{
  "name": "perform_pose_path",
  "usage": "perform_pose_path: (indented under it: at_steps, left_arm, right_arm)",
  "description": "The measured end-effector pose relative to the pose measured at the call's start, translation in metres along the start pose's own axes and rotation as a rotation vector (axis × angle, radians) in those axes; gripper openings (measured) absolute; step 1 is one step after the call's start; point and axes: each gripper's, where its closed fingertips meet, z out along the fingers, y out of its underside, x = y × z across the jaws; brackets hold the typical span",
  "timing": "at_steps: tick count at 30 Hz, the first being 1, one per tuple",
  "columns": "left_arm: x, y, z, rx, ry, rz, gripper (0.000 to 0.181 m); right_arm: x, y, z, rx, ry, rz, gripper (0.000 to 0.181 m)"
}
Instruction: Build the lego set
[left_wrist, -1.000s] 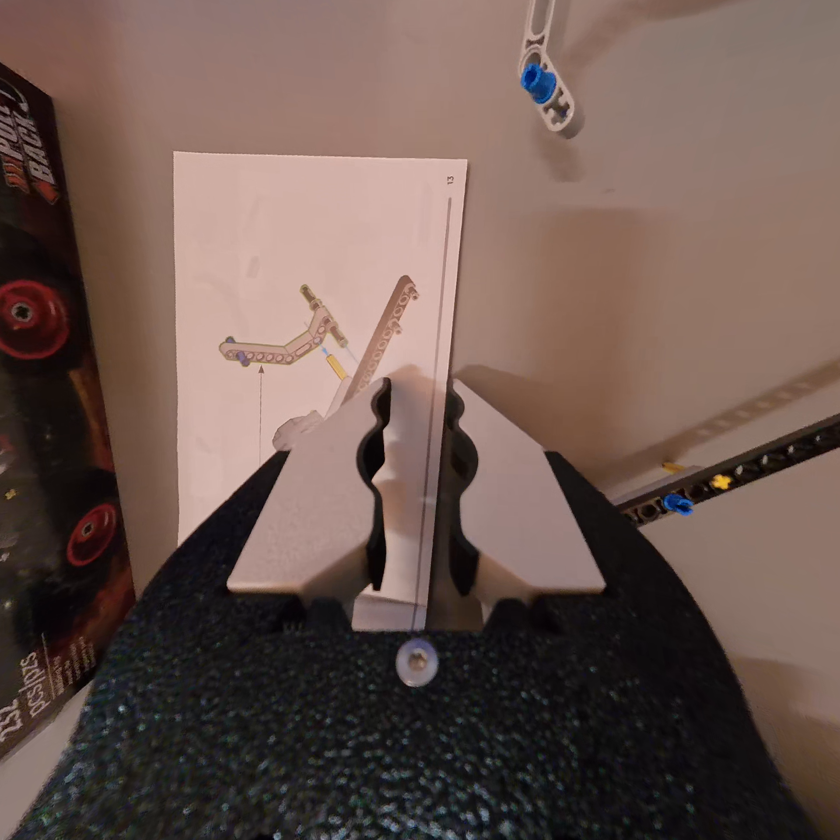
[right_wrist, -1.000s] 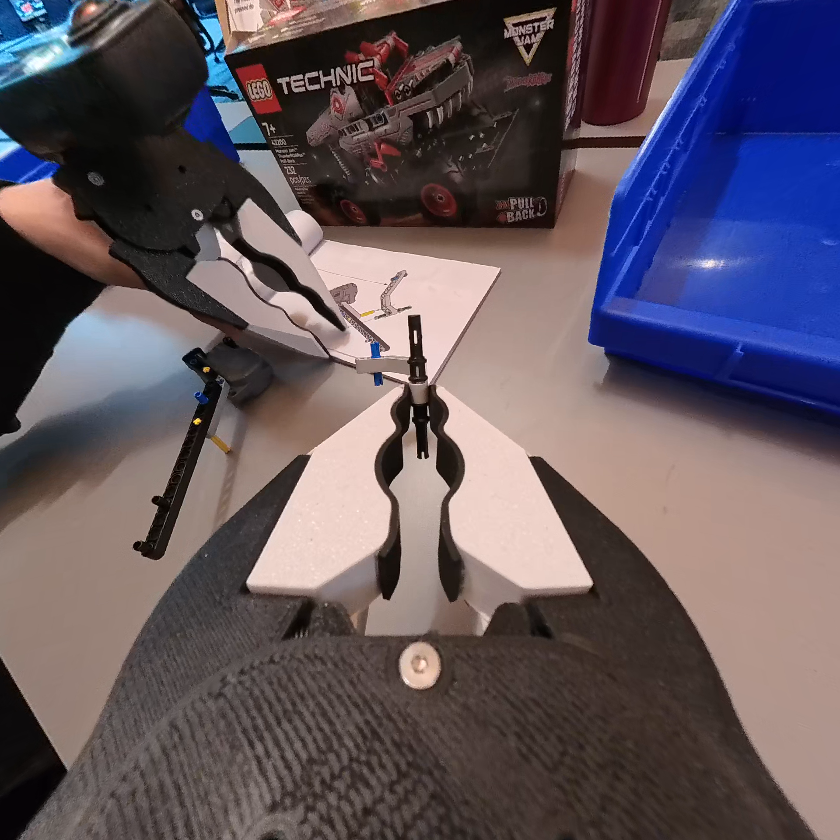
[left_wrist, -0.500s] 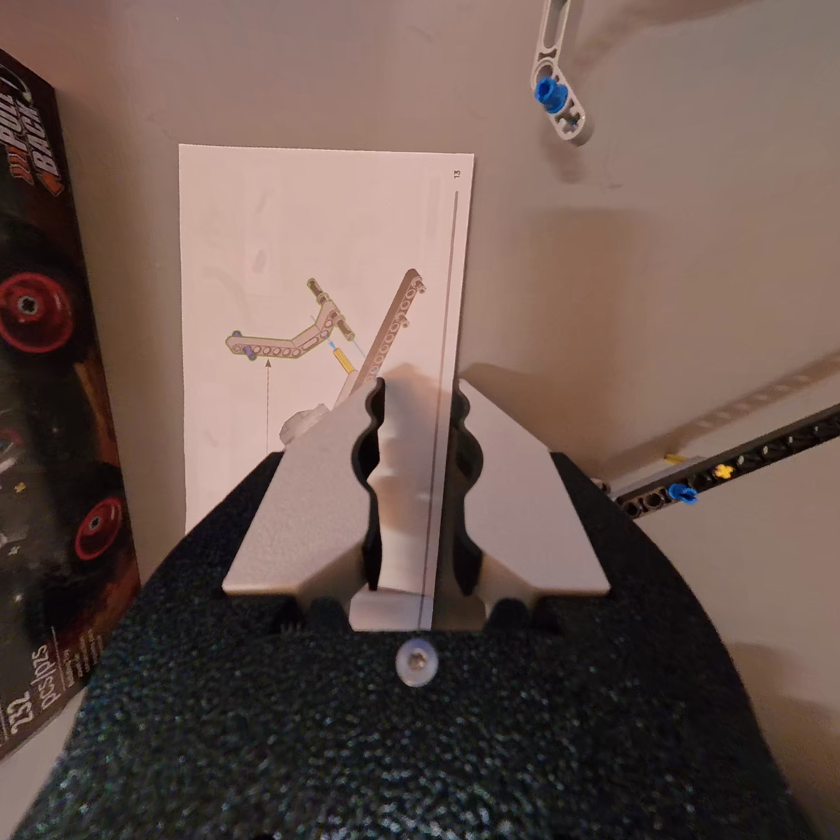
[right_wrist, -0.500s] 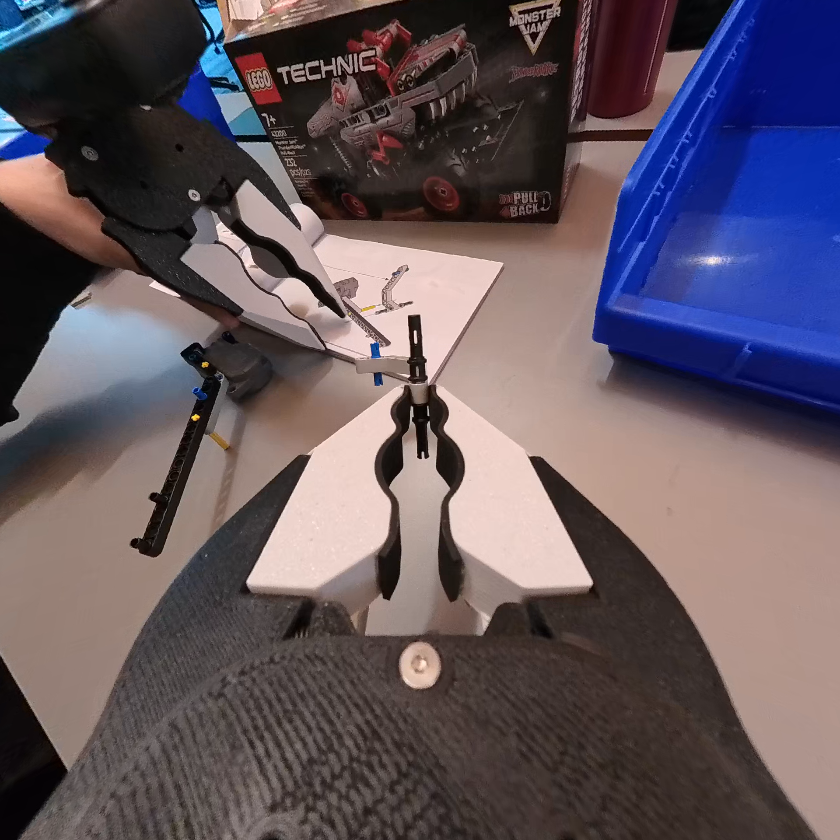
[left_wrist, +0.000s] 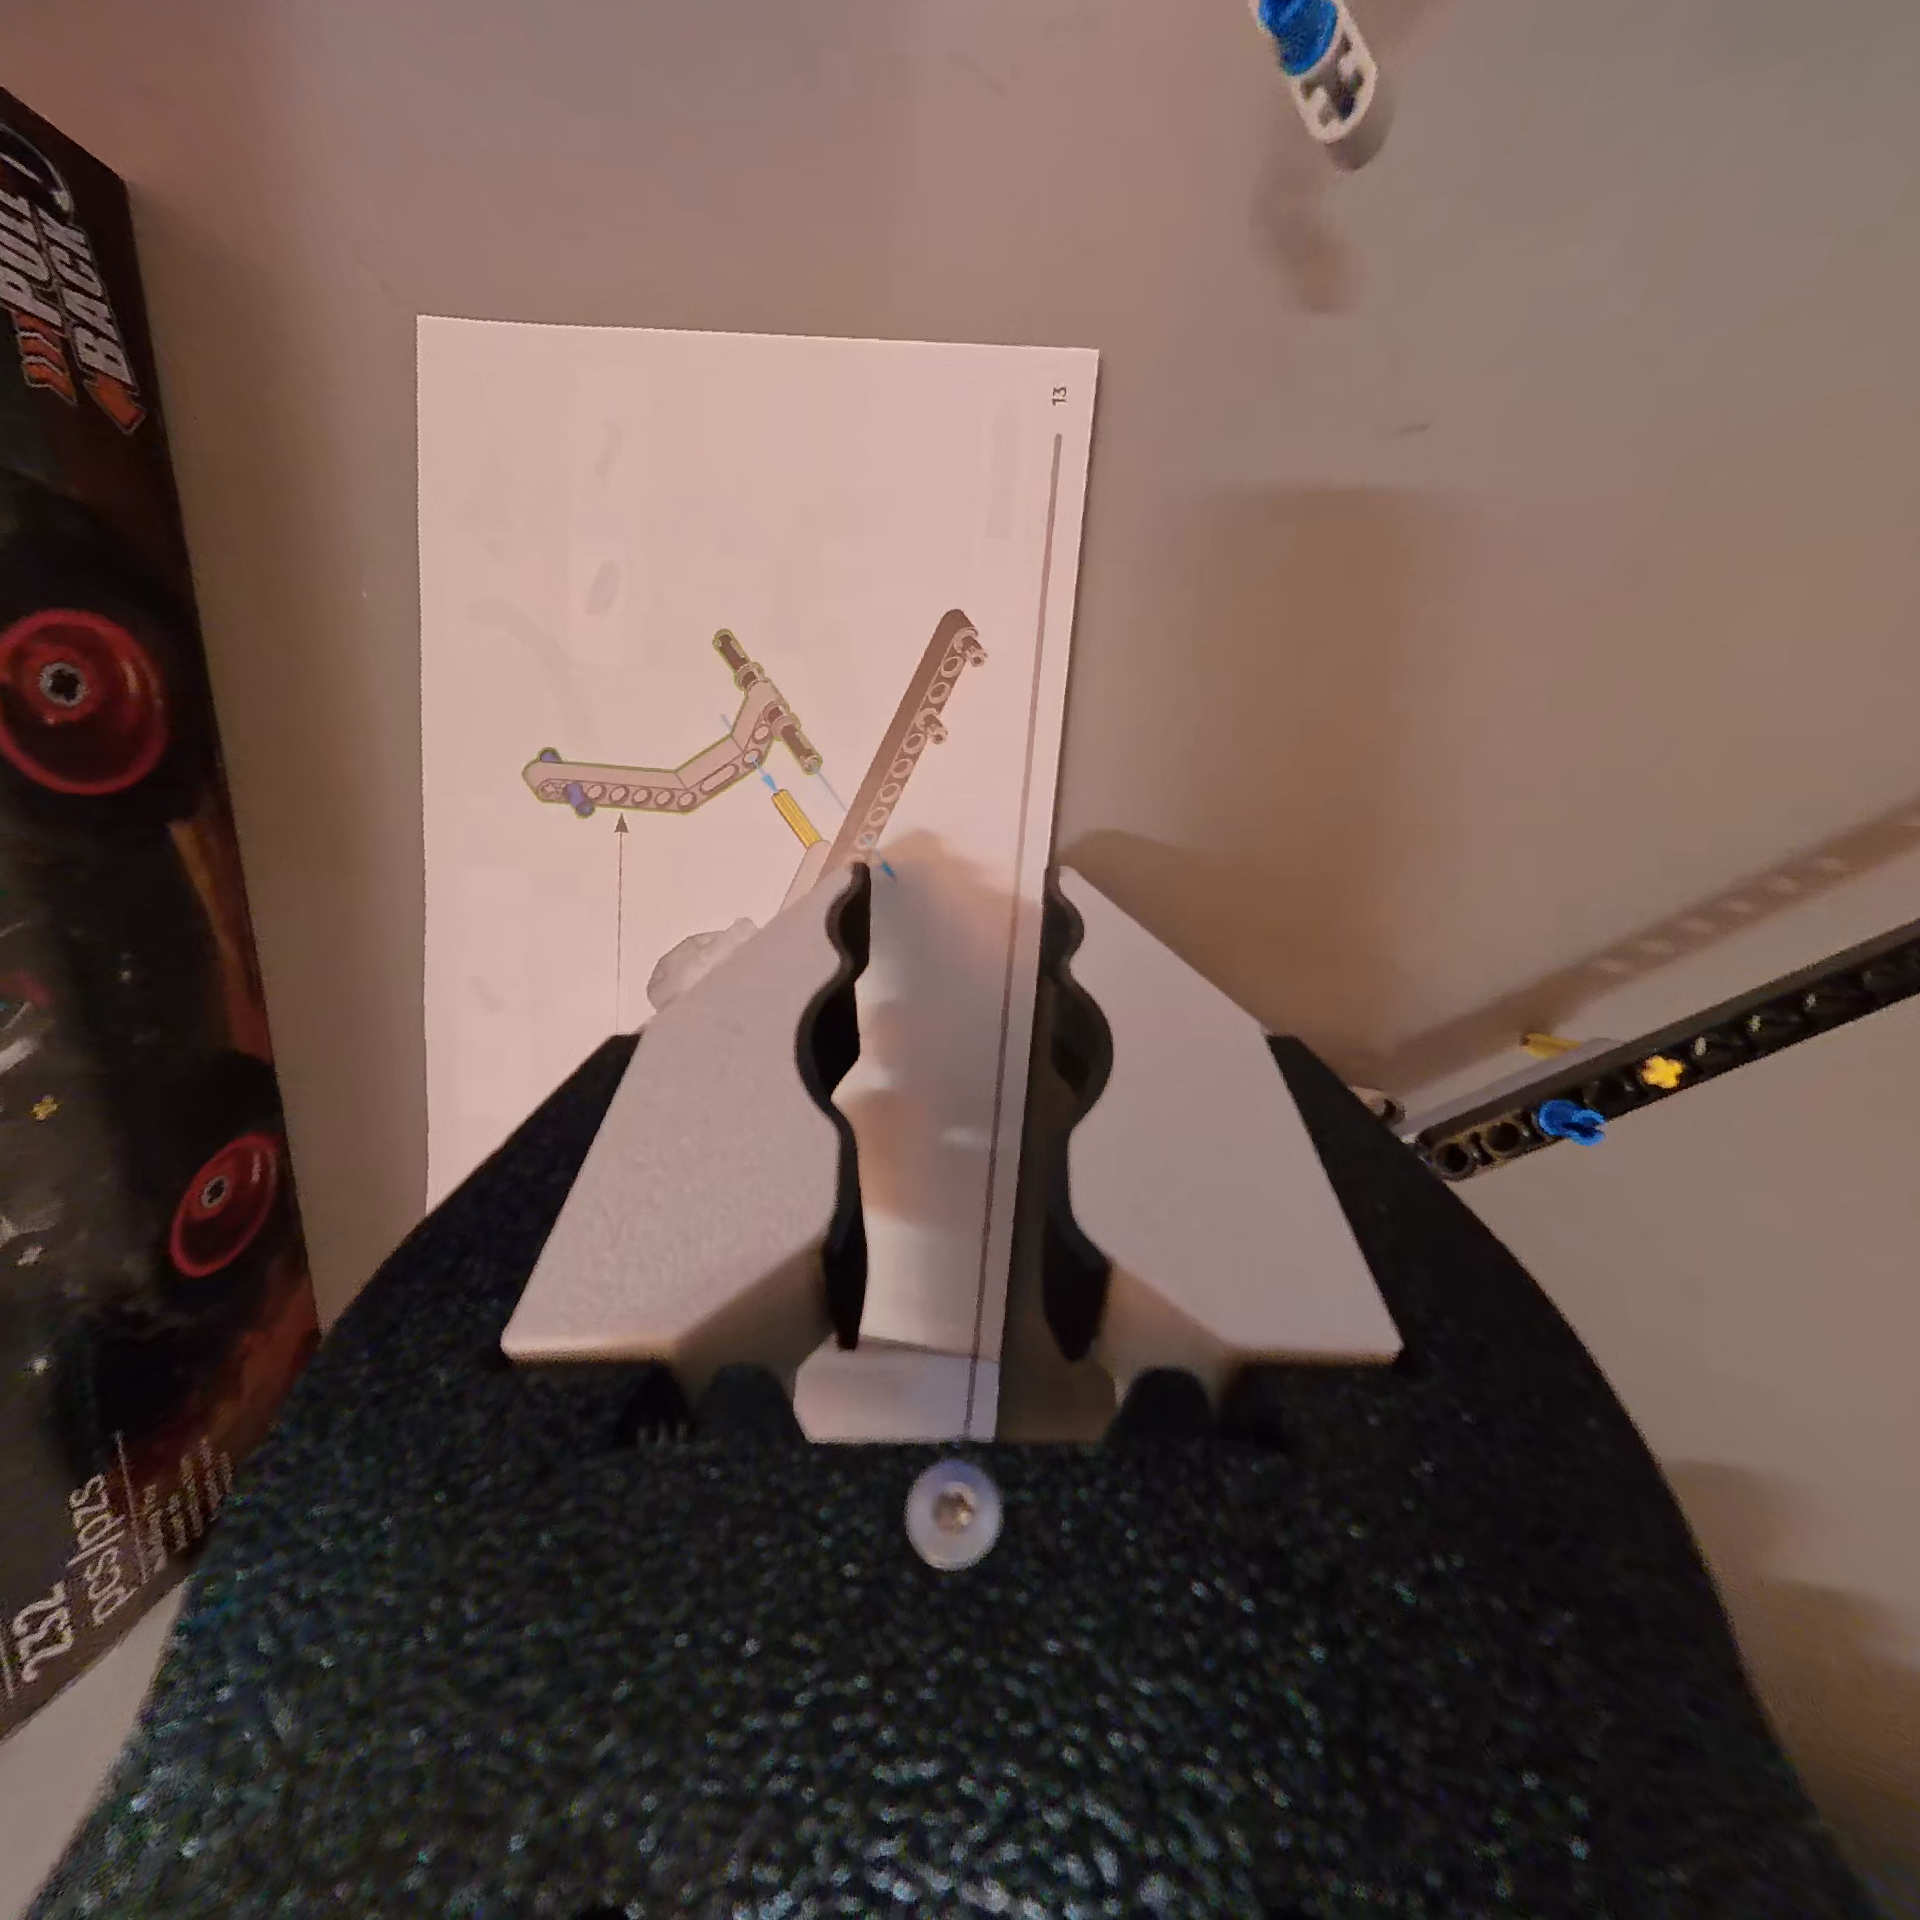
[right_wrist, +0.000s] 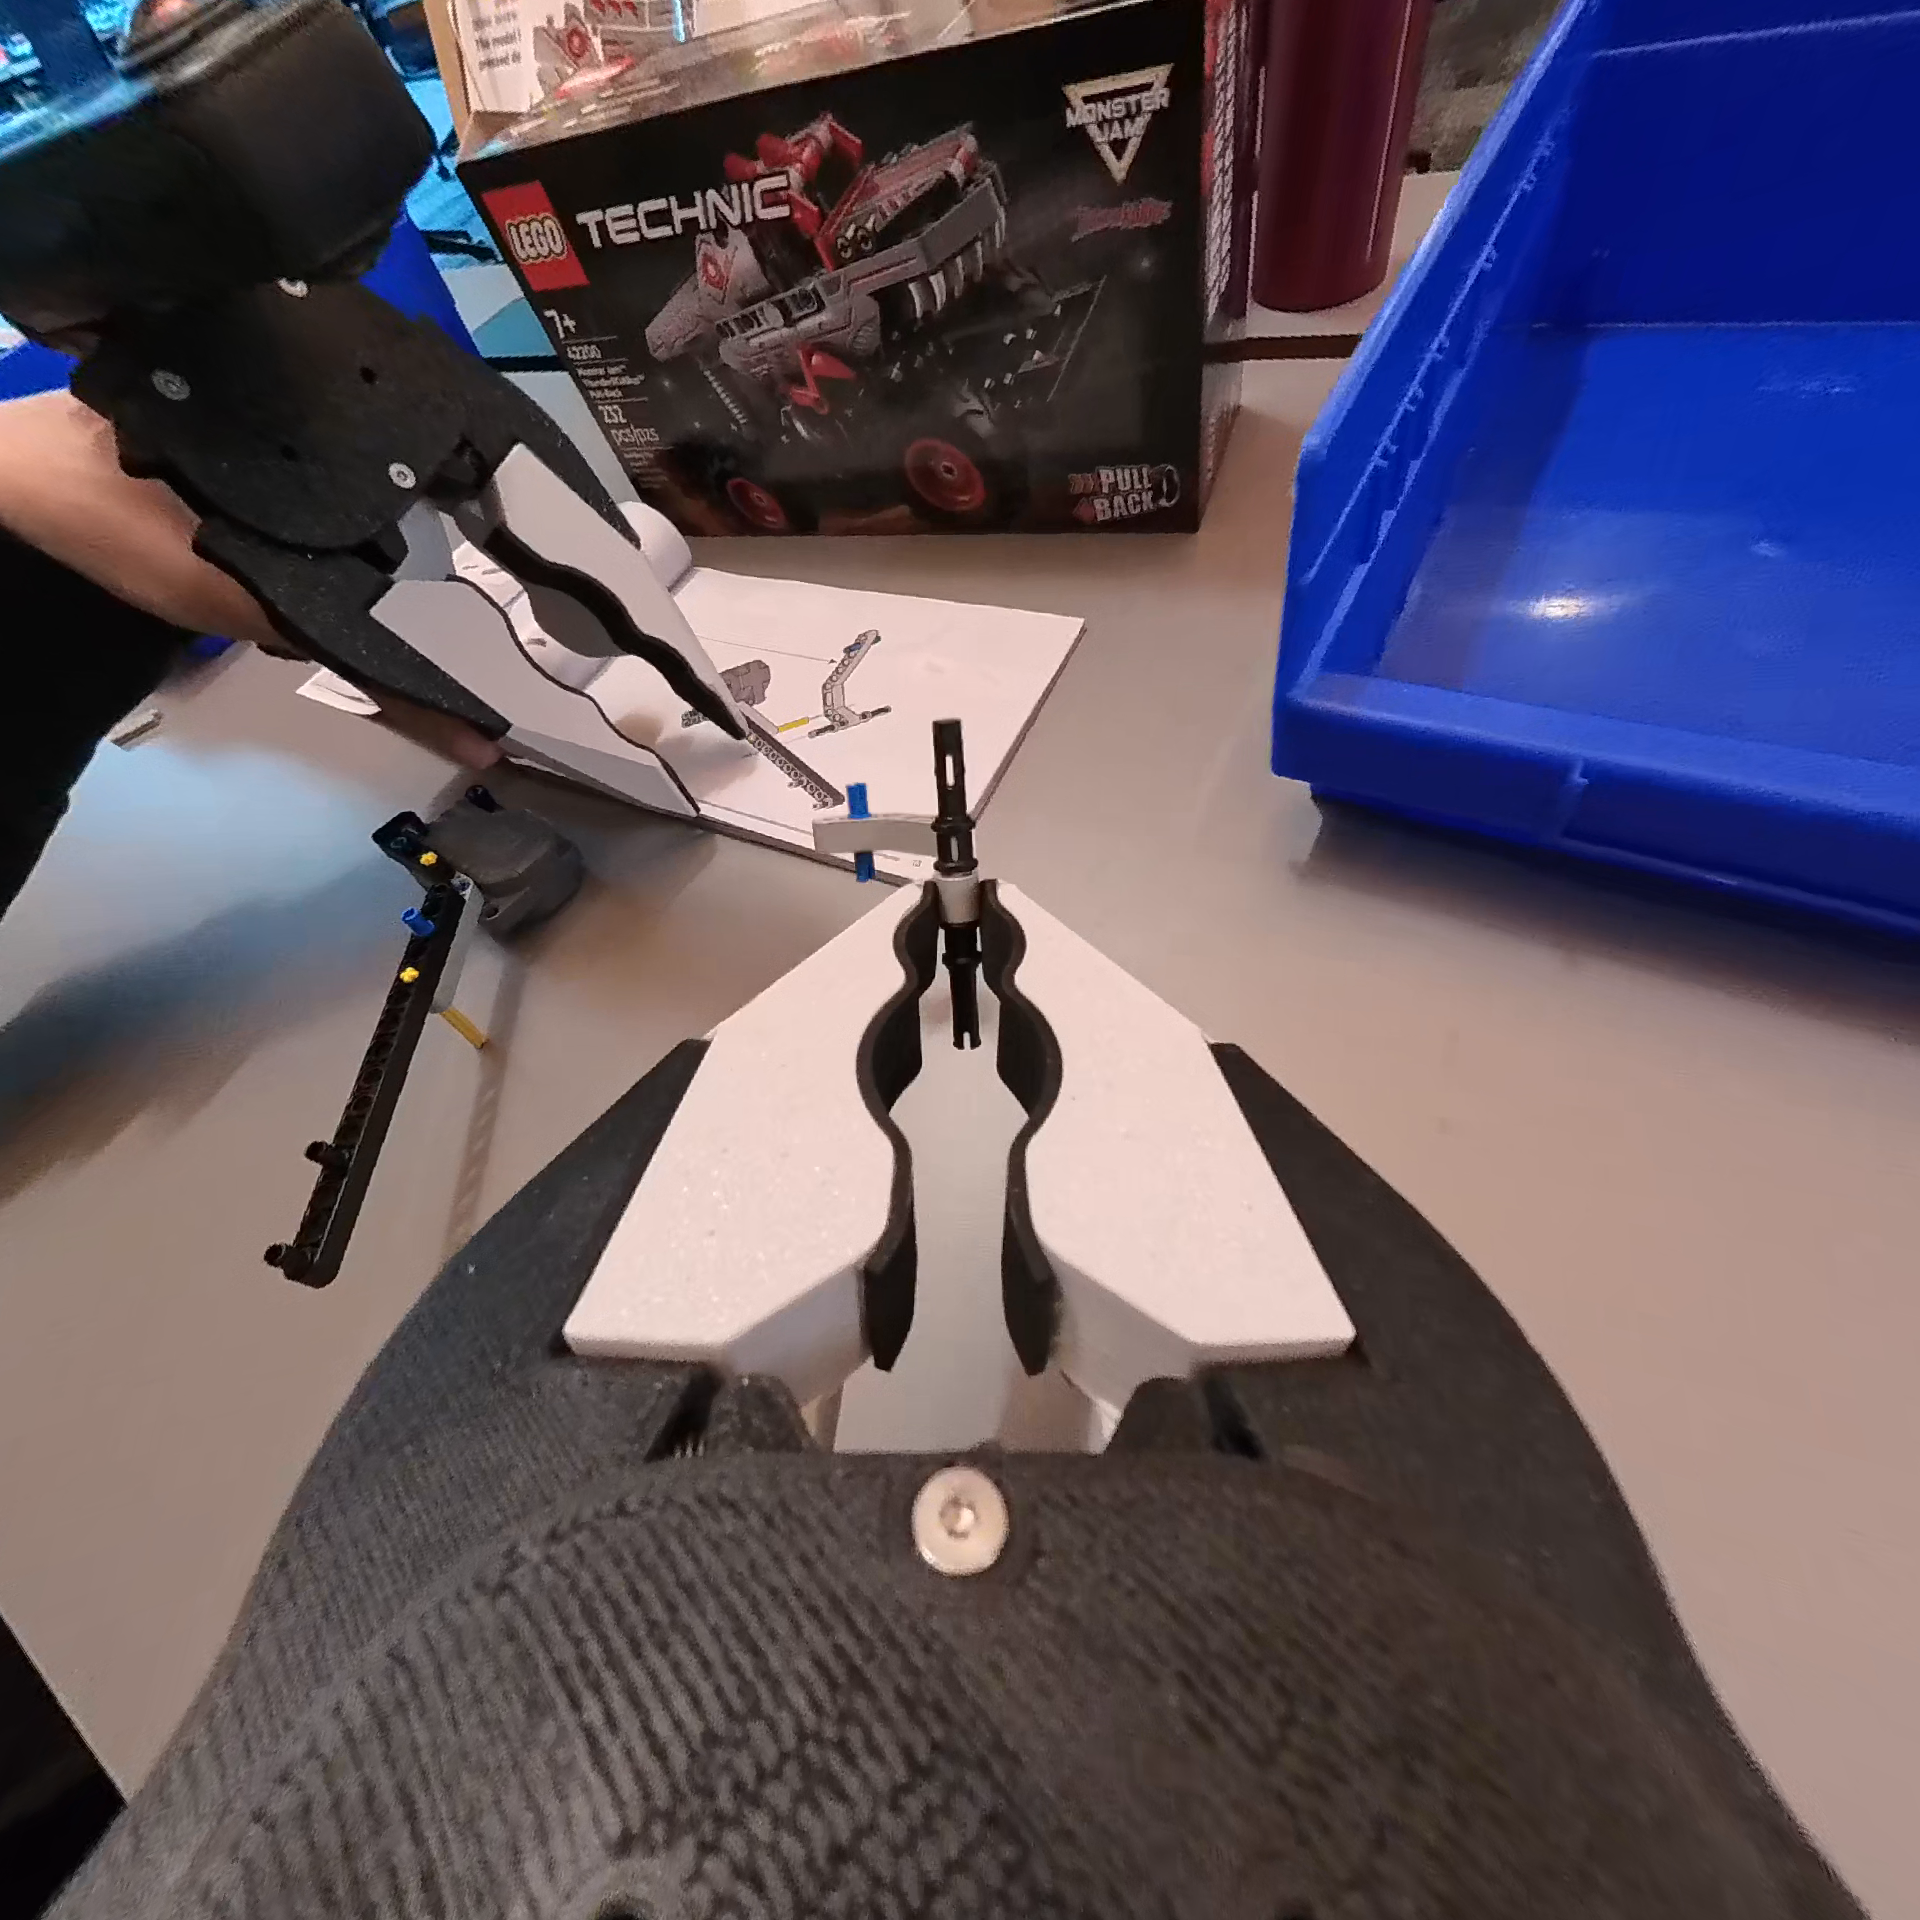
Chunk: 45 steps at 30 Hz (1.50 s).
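Observation:
My right gripper (right_wrist: 956, 896) is shut on the grey end of a light grey bent beam (right_wrist: 888, 831). The beam carries a black axle pin (right_wrist: 948, 779) standing upright and a blue pin (right_wrist: 858, 808). I hold it just above the table, near the corner of the open instruction booklet (right_wrist: 935, 665). The same beam shows at the top right of the left wrist view (left_wrist: 1335, 99). My left gripper (left_wrist: 958, 871) is open and empty, its tips down on the booklet page (left_wrist: 748, 520). A long black beam (right_wrist: 364, 1101) with blue and yellow pins lies joined to a grey motor block (right_wrist: 514, 868).
The set's box (right_wrist: 862, 312) stands behind the booklet, with a dark red bottle (right_wrist: 1320, 156) beside it. A large blue bin (right_wrist: 1610, 468) fills the right side. A person's arm (right_wrist: 94, 520) reaches in from the left. The black beam also shows at the right of the left wrist view (left_wrist: 1662, 1081). Measured from the fingertips, the grey motor block (right_wrist: 514, 868) is 6 centimetres or so from the left gripper and 20 centimetres from the right.
The held grey beam has drifted up and to the right in the left wrist view. Both grippers have shifted only slightly; neither has opened or shut.

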Motion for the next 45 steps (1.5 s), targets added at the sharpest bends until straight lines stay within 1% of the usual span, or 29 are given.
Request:
perform_pose_path:
  at_steps: [10, 14, 20, 27, 32, 35, 39, 42, 45]
  left_arm:
    - [-0.007, 0.001, -0.004, 0.006, -0.025, -0.021, 0.031]
    - [0.001, -0.001, -0.002, 0.027, 0.015, -0.023, 0.031]
    - [0.000, 0.004, 0.004, 0.013, 0.003, -0.020, 0.032]
    - [-0.003, 0.001, -0.010, 0.056, -0.014, -0.035, 0.032]
    - [-0.003, -0.003, -0.032, 0.170, -0.036, -0.090, 0.032]
    - [-0.005, 0.000, -0.054, 0.251, -0.106, -0.128, 0.031]
    - [0.001, 0.008, -0.081, 0.371, -0.198, -0.156, 0.026]
    - [0.004, 0.016, -0.091, 0.467, -0.252, -0.185, 0.020]
    - [-0.009, 0.026, -0.100, 0.586, -0.350, -0.267, 0.014]
  right_arm:
    - [-0.005, 0.001, 0.004, -0.013, -0.018, -0.015, 0.005]
    - [-0.004, 0.001, 0.004, -0.011, -0.018, -0.012, 0.005]
    - [-0.007, 0.001, 0.005, -0.016, -0.025, -0.021, 0.005]
    - [-0.006, 0.001, 0.006, -0.010, -0.023, -0.018, 0.005]
    - [-0.010, -0.003, 0.006, 0.008, -0.038, -0.028, 0.005]
    - [-0.013, -0.007, 0.006, 0.030, -0.056, -0.017, 0.005]
    - [-0.015, -0.007, 0.007, 0.034, -0.067, -0.014, 0.005]
    - [-0.019, -0.010, 0.010, 0.056, -0.098, -0.004, 0.005]
    - [-0.021, -0.011, 0.014, 0.056, -0.083, -0.024, 0.005]
